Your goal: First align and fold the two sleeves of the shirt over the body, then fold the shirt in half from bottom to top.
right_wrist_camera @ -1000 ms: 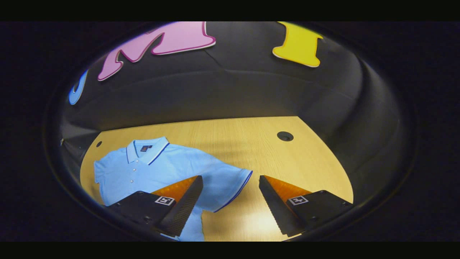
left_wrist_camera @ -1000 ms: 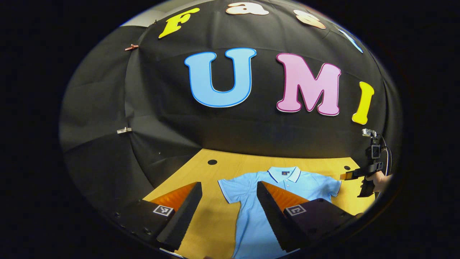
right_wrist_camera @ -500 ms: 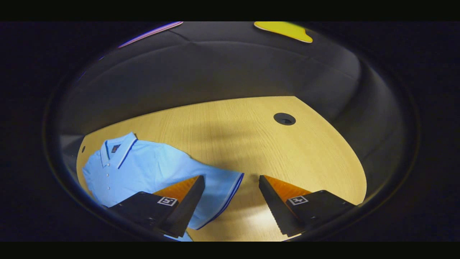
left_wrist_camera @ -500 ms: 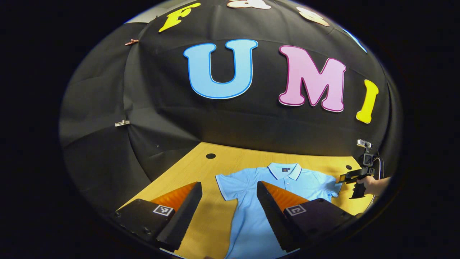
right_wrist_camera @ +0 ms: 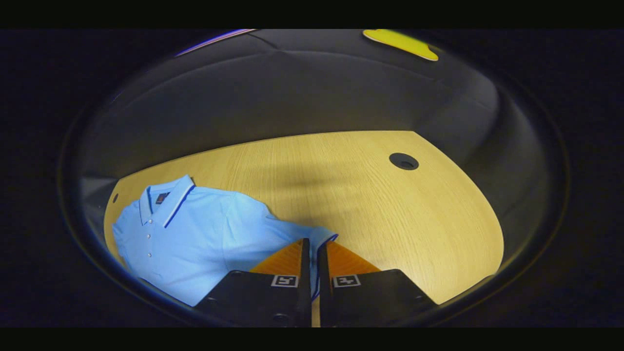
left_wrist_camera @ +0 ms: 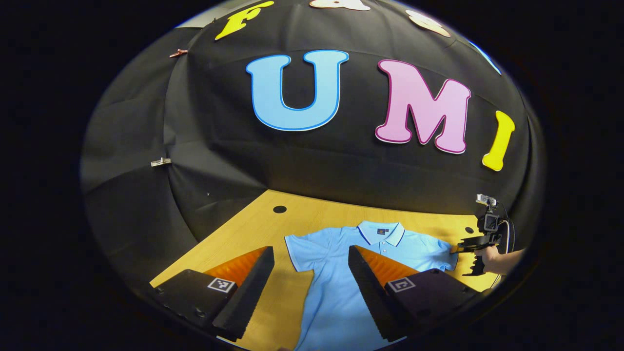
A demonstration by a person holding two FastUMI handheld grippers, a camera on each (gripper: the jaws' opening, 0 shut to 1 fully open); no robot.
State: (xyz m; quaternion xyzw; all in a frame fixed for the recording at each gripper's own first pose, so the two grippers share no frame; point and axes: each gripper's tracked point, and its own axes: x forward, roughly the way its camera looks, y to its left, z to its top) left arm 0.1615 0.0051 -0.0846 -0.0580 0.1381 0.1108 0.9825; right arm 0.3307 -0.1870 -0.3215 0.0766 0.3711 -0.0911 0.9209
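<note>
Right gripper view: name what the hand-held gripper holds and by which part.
The right hand-held gripper pinches the light blue polo shirt by the cuff edge of one sleeve.

Wooden table [right_wrist_camera: 370,204]; blue shirt [right_wrist_camera: 195,239] apparently flat.

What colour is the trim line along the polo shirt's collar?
Dark blue, on the light blue polo shirt; clearest in the right gripper view.

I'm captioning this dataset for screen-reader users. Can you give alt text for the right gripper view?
The right gripper is shut on the cuff of the near sleeve of a light blue polo shirt. The shirt lies flat, collar up, on a wooden table.
</note>
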